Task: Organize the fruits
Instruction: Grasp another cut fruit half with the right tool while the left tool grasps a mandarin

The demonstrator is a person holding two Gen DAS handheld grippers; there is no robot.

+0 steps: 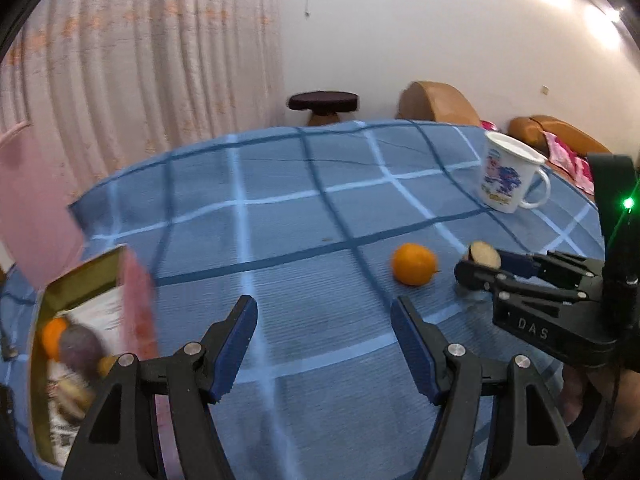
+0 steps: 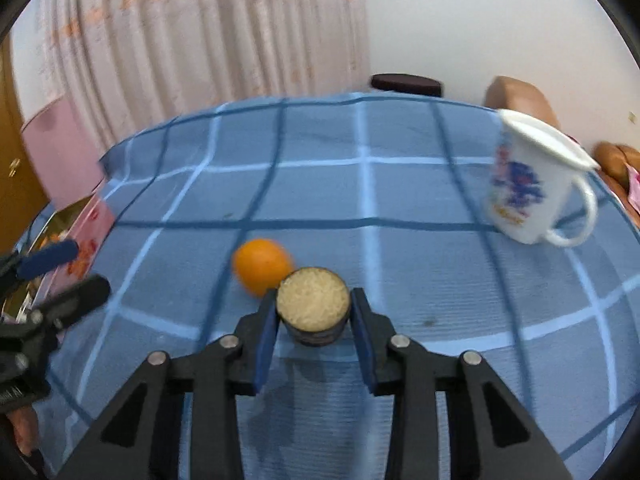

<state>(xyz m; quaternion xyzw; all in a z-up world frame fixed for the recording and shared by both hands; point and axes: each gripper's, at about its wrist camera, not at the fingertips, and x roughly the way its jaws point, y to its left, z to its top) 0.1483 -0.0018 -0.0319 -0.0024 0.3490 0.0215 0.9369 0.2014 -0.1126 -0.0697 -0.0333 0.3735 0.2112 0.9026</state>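
Gripping the cut fruit half [image 2: 313, 305] squarely between its narrowed jaws, cut face up, the right gripper [image 2: 314, 316] sits near the bench's right edge, with the orange [image 2: 262, 266] touching behind-left and the left gripper [image 1: 324, 344] wide, empty.

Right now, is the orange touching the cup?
Apart. The left wrist view shows bare blue cloth between the orange and the cup.
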